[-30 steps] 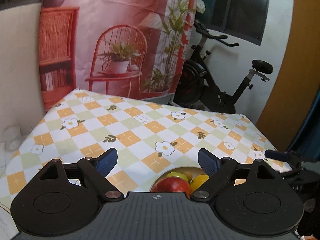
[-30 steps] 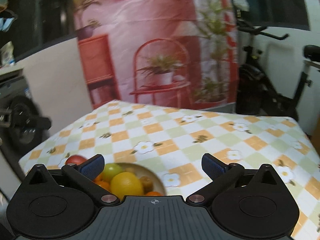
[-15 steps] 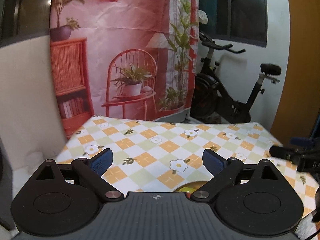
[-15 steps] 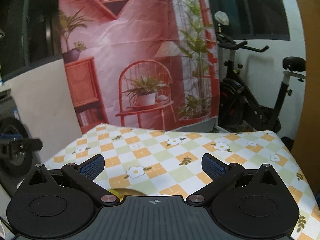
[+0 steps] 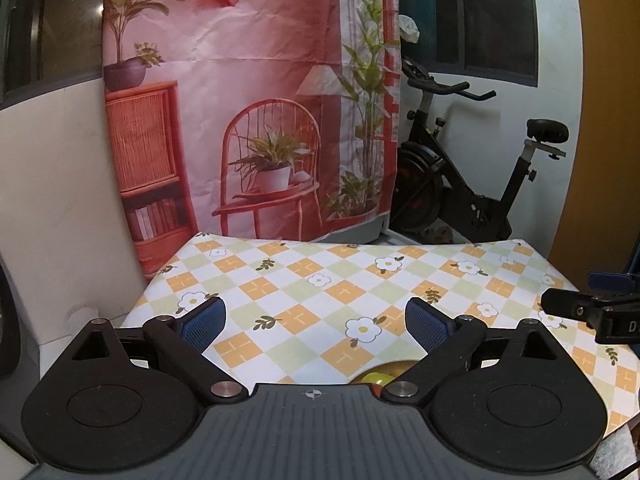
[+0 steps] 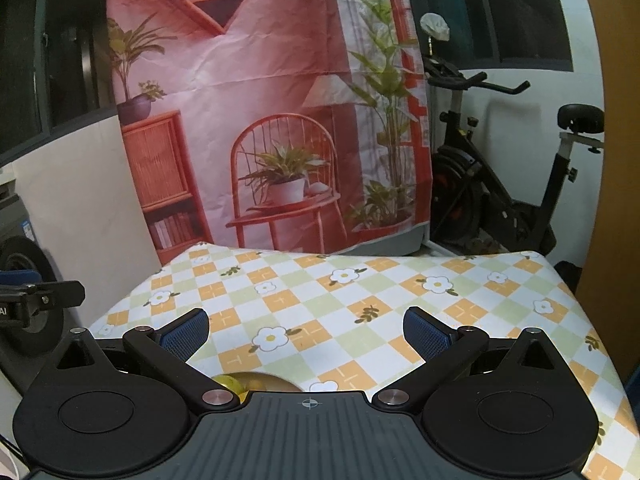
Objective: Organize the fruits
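My left gripper [image 5: 316, 322] is open and empty, held above the near edge of a table with a checked flower tablecloth [image 5: 340, 280]. A yellow-green fruit [image 5: 376, 378] in a bowl peeks out just past the gripper's body, mostly hidden. My right gripper [image 6: 306, 330] is open and empty over the same tablecloth [image 6: 360, 288]. A yellow fruit [image 6: 226, 382] and the bowl rim [image 6: 272, 381] show at its lower left. The right gripper's finger [image 5: 592, 306] shows at the right edge of the left wrist view. The left gripper's finger [image 6: 40, 298] shows at the left edge of the right wrist view.
A pink printed backdrop [image 5: 248, 100] hangs behind the table's far edge. An exercise bike [image 5: 472, 184] stands behind the table to the right. A white wall panel [image 5: 60, 184] is at the left. A wooden door [image 5: 604, 120] is at the far right.
Both grippers have pulled back and tilted up from the fruit bowl. The bowl, in full sight a second ago, is now almost hidden under the gripper bodies. Both stay open.
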A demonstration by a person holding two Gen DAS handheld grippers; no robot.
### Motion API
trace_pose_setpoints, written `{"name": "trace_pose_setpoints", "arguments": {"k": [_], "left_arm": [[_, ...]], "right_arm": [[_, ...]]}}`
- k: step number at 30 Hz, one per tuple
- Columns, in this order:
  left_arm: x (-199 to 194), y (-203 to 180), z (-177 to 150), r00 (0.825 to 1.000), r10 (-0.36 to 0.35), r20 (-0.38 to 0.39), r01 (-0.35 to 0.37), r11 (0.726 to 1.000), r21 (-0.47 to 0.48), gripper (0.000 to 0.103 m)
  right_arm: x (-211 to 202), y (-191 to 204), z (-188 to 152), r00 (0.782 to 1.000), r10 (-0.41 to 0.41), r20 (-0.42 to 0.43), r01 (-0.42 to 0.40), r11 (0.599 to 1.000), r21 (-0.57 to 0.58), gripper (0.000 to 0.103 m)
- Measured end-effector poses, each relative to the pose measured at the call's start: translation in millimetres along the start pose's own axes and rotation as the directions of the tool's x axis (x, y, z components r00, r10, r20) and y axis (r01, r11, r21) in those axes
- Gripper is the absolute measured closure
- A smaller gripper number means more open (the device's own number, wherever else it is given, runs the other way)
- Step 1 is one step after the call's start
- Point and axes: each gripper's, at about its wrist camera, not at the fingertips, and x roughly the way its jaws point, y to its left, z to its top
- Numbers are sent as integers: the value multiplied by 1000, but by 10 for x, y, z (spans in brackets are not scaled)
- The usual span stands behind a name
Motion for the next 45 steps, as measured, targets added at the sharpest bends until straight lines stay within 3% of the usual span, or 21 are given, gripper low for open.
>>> {"name": "trace_pose_setpoints", "arguments": {"k": [45], "left_arm": [[-2, -30, -11, 1000, -6, -14, 6, 1000, -2, 5]], "right_arm": [[-107, 46, -4, 1000, -25, -14, 24, 999, -34, 0]]}}
